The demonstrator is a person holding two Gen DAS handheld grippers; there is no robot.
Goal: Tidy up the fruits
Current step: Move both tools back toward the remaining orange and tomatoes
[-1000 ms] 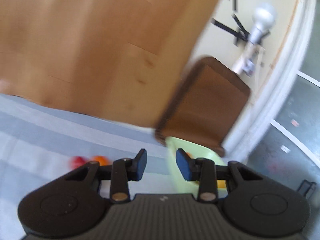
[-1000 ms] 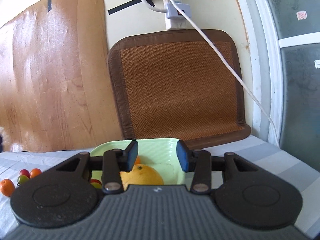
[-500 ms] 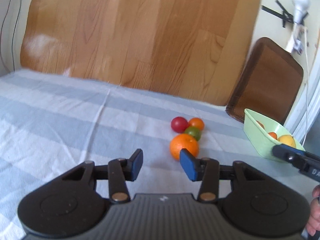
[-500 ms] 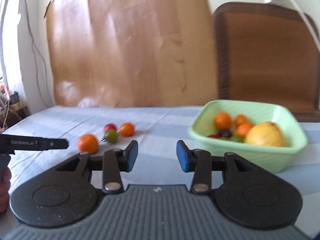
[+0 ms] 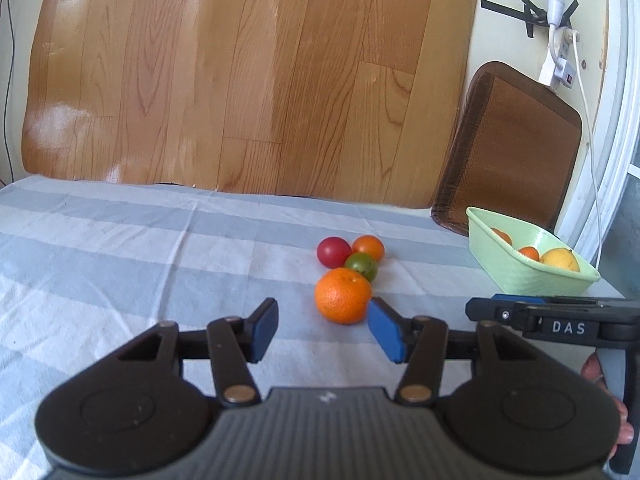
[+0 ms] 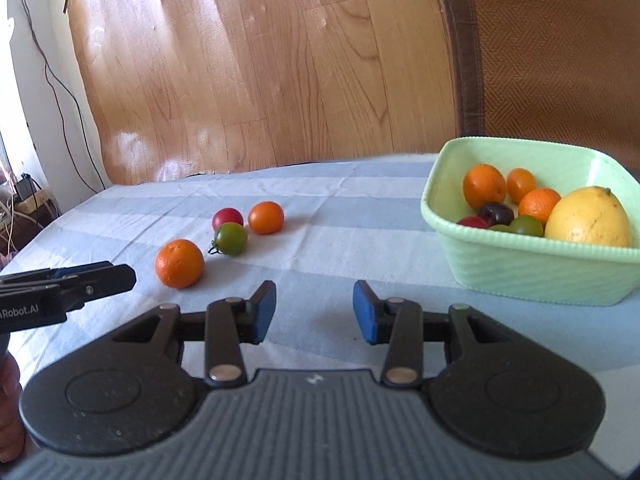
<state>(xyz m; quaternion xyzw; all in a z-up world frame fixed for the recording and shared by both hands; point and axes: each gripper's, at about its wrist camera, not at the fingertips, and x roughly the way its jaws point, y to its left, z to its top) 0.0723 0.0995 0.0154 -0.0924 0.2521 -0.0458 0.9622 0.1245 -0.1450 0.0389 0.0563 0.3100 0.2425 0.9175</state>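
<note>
A mandarin orange (image 5: 343, 295) lies on the striped cloth, just beyond my left gripper (image 5: 323, 332). That gripper's jaws are opening and nothing is between them. Behind the orange sit a green tomato (image 5: 361, 266), a red tomato (image 5: 333, 252) and a small orange tomato (image 5: 368, 247). The right wrist view shows the same orange (image 6: 179, 263), green tomato (image 6: 231, 238), red tomato (image 6: 227, 218) and orange tomato (image 6: 266, 217). My right gripper (image 6: 314, 312) is open and empty, over bare cloth. The pale green bowl (image 6: 532, 264) at right holds several fruits, among them a large yellow one (image 6: 588, 218).
A wood-pattern board (image 5: 240, 80) leans against the wall behind the table. A brown woven mat (image 5: 508, 152) stands behind the bowl (image 5: 516, 272), with a white cable and power strip (image 5: 560, 60) above it. Cables hang at far left (image 6: 48, 80).
Both views swung from the wall and bowl down to the cloth with the loose fruits. The left gripper's jaws have spread wider and come closer to the orange. The right jaws kept their gap.
</note>
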